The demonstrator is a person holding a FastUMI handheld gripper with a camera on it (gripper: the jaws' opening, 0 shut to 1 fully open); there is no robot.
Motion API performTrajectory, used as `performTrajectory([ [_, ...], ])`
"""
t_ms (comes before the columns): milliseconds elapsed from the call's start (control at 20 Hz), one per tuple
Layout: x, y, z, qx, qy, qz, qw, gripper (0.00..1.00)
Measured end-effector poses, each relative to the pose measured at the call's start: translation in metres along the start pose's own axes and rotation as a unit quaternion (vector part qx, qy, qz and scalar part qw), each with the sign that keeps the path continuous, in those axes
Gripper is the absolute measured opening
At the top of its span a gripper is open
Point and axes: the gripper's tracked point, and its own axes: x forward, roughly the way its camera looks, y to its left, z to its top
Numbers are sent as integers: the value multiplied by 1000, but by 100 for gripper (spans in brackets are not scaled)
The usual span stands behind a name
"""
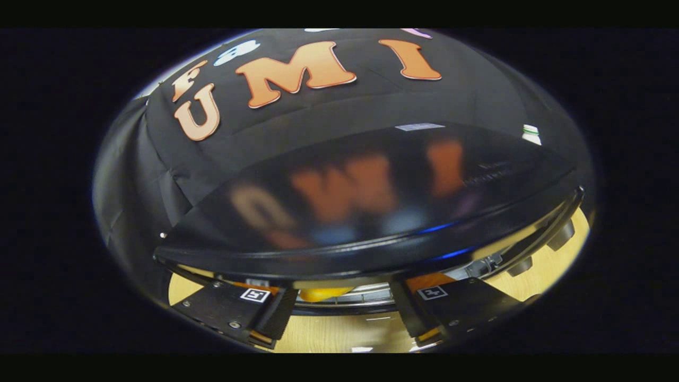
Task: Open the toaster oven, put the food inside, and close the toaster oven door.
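The gripper (pixel 342 310) has its two fingers spread apart with nothing between them, over a wooden table (pixel 329 334). Just ahead of the fingertips sits the toaster oven (pixel 366 201), its glossy black top stretching away beyond them; something orange (pixel 323 293) shows under its front edge, and two knobs (pixel 559 236) stand off to the right

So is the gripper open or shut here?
Open. The gripper has its fingers spread apart with bare wooden table between them; they hold nothing, just below the toaster oven front edge.
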Motion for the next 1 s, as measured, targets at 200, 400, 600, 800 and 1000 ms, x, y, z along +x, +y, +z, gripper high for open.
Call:
performTrajectory([
  [200, 2, 1, 3, 0, -5, -4, 1000, 91],
  [400, -9, -5, 7, -12, -15, -19, 1000, 96],
  [600, -36, -11, 1, -42, -19, -28, 999, 99],
  [800, -78, -15, -12, -74, -19, -31, 997, 99],
  [1000, -120, -16, -12, -91, -32, -30, 995, 99],
])
